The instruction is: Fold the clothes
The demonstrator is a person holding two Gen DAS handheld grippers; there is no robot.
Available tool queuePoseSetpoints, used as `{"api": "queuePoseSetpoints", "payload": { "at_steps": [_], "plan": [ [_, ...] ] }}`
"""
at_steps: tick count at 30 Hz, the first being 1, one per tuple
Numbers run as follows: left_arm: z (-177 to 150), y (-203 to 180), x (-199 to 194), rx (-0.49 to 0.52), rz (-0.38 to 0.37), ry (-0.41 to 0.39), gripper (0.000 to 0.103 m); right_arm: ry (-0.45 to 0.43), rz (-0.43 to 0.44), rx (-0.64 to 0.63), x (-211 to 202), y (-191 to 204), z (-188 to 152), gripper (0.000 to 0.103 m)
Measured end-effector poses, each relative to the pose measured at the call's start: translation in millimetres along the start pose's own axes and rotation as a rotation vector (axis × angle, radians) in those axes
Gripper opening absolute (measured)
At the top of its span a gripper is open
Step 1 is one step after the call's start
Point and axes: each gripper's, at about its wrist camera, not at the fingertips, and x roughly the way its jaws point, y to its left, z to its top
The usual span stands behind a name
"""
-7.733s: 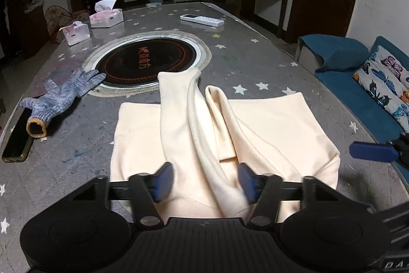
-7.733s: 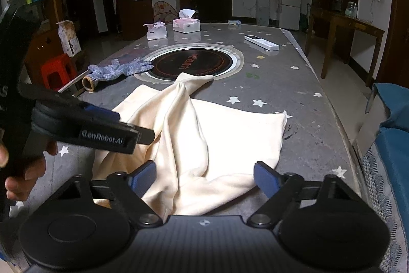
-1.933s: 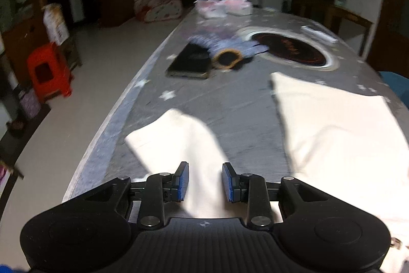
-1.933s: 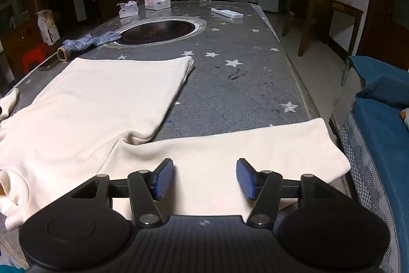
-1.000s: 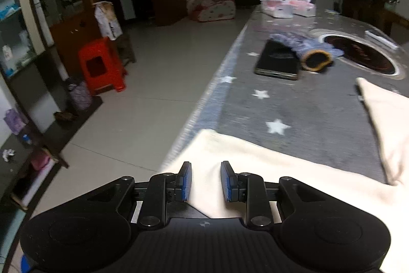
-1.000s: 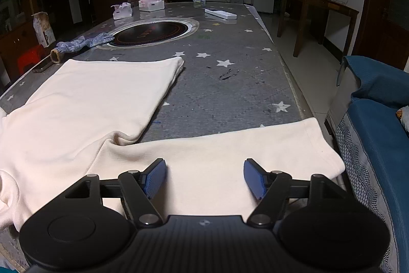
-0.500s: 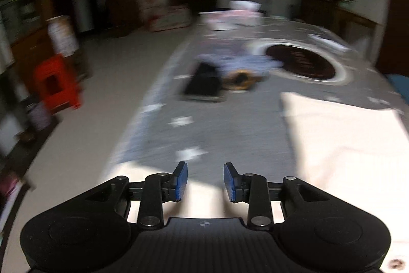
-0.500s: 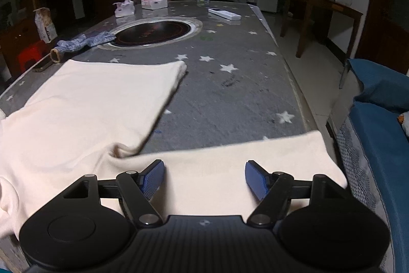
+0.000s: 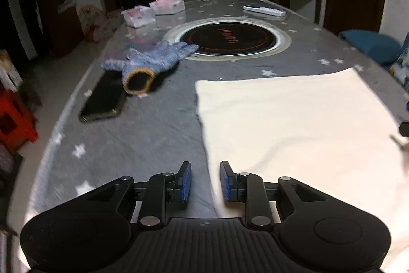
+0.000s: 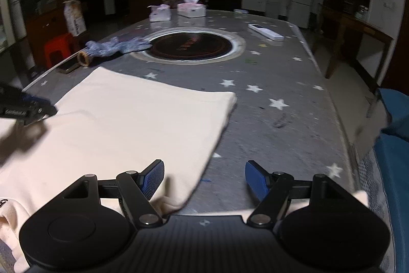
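A cream sweatshirt (image 9: 294, 124) lies spread flat on the grey starred table (image 9: 153, 140); it also shows in the right wrist view (image 10: 127, 124). My left gripper (image 9: 205, 179) hovers at the body's left edge, jaws a narrow gap apart, holding nothing. My right gripper (image 10: 204, 177) is wide open and empty above the body's right edge. The right sleeve (image 10: 360, 196) runs under it along the table's near edge. The left gripper's tip shows at the left of the right wrist view (image 10: 28, 108).
A grey work glove (image 9: 150, 62) and a black phone (image 9: 104, 100) lie left of the shirt. An inset round cooktop (image 9: 227, 39), two tissue boxes (image 9: 167, 4) and a white remote (image 9: 264, 10) sit farther back. A blue sofa (image 10: 393, 157) stands to the right.
My left gripper has swung right from the left sleeve toward the shirt body. My right gripper has risen and turned left, so the right sleeve has slid mostly out of its view.
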Motion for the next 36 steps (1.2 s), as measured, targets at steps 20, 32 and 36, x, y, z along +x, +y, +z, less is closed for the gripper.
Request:
{"api": "queuePoseSetpoints", "payload": {
  "at_steps": [20, 32, 36],
  "plan": [
    [-6.9, -25.9, -40.4, 0.104, -0.049, -0.07, 0.036, -0.015, 0.057, -0.18, -6.2, 37.3, 0.3, 0.077],
    [-71.0, -67.7, -80.3, 0.22, -0.234, -0.08, 0.042, 0.045, 0.187, -0.311, -33.5, 85.9, -39.1, 0.081],
    [-76.9, -67.8, -80.5, 0.219, -0.238, -0.074, 0.043, 0.054, 0.196, -0.232, -41.2, 72.7, -51.4, 0.081]
  ]
}}
